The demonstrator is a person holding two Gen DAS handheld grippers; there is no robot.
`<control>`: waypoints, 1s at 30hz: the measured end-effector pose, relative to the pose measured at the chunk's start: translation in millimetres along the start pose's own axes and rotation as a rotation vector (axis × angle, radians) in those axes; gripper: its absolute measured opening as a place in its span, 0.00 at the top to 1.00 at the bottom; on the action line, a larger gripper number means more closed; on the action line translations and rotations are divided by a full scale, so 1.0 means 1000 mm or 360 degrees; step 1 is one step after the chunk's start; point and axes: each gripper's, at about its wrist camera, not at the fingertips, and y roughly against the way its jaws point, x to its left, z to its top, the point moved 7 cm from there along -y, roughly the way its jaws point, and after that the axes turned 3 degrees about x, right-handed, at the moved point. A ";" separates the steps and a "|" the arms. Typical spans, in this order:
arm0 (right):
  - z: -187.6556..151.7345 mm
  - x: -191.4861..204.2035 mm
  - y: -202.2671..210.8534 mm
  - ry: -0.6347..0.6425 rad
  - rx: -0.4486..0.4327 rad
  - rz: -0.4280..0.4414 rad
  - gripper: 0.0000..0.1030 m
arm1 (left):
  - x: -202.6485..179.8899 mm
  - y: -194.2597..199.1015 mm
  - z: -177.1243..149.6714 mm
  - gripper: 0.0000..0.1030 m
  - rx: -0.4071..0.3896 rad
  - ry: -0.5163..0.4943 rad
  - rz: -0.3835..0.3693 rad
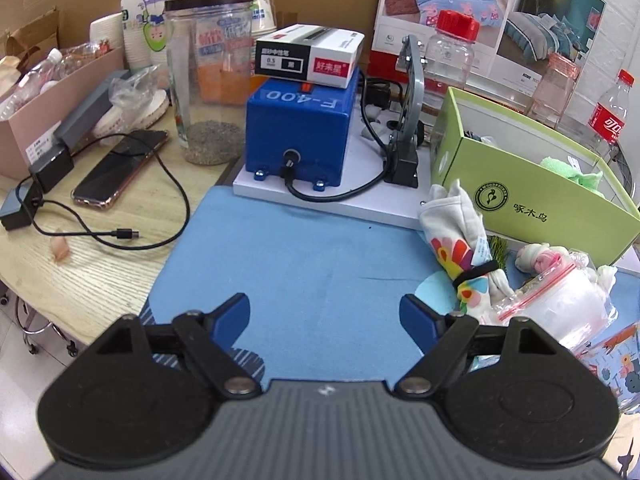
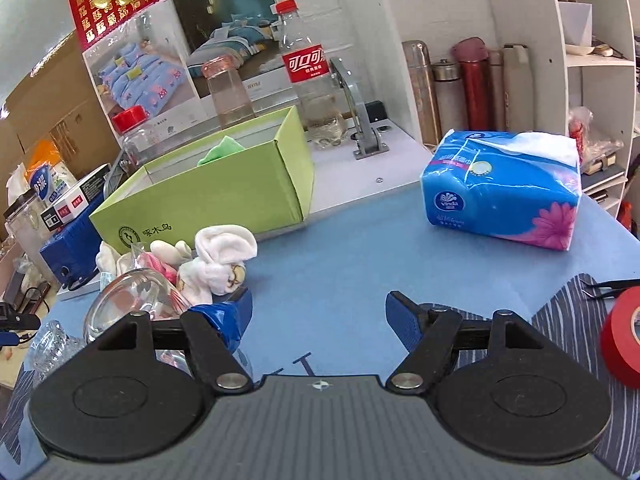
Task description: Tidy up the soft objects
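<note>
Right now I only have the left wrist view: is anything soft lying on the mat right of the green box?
Observer: Yes, a blue tissue pack lies on the blue mat, right of the green box and apart from it.
Operator: Is the other tool holding anything?
Observer: No, the right tool is open and empty.
Operator: Anything else near it?
Observer: A red tape roll lies on striped cloth to its right.
</note>
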 end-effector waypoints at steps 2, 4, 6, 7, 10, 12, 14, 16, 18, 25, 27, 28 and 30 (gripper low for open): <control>0.000 -0.001 -0.001 -0.0003 0.0008 0.0012 0.42 | -0.003 -0.002 0.000 0.19 0.0001 -0.0012 0.0004; 0.001 -0.001 -0.004 -0.0006 0.0014 0.0016 0.42 | -0.005 -0.005 0.000 0.18 0.0010 -0.0021 0.0012; 0.003 -0.001 -0.008 0.0008 0.0023 0.0016 0.42 | -0.006 -0.011 0.000 0.17 0.0024 -0.0030 0.0016; 0.005 -0.001 -0.011 0.0015 0.0026 0.0016 0.42 | -0.006 -0.014 0.001 0.16 0.0032 -0.0031 0.0020; 0.018 0.000 -0.021 0.0039 0.0043 0.0029 0.42 | -0.012 -0.022 0.009 0.06 0.0043 -0.0045 -0.0006; 0.030 0.004 -0.031 0.0074 0.0064 0.0048 0.42 | -0.021 -0.027 0.021 0.02 0.0042 -0.0054 -0.0050; 0.042 0.010 -0.042 0.0113 0.0090 0.0074 0.42 | -0.036 -0.031 0.033 0.02 0.0056 -0.0091 -0.0136; 0.053 0.020 -0.056 0.0164 0.0118 0.0112 0.42 | -0.054 -0.038 0.044 0.02 0.0092 -0.0143 -0.0229; 0.062 0.031 -0.070 0.0211 0.0169 0.0168 0.42 | -0.073 -0.049 0.053 0.02 0.0120 -0.0194 -0.0288; 0.063 0.057 -0.109 0.0328 0.0408 0.0296 0.41 | -0.099 -0.097 0.057 0.02 0.0245 -0.0321 -0.0151; 0.064 0.058 -0.111 0.0328 0.0417 0.0295 0.41 | -0.091 -0.102 0.054 0.02 0.0235 -0.0336 -0.0075; 0.063 0.058 -0.111 0.0323 0.0416 0.0294 0.41 | -0.084 -0.103 0.052 0.01 0.0228 -0.0328 -0.0056; 0.063 0.057 -0.111 0.0321 0.0423 0.0291 0.41 | -0.067 -0.102 0.050 0.01 0.0219 -0.0278 -0.0018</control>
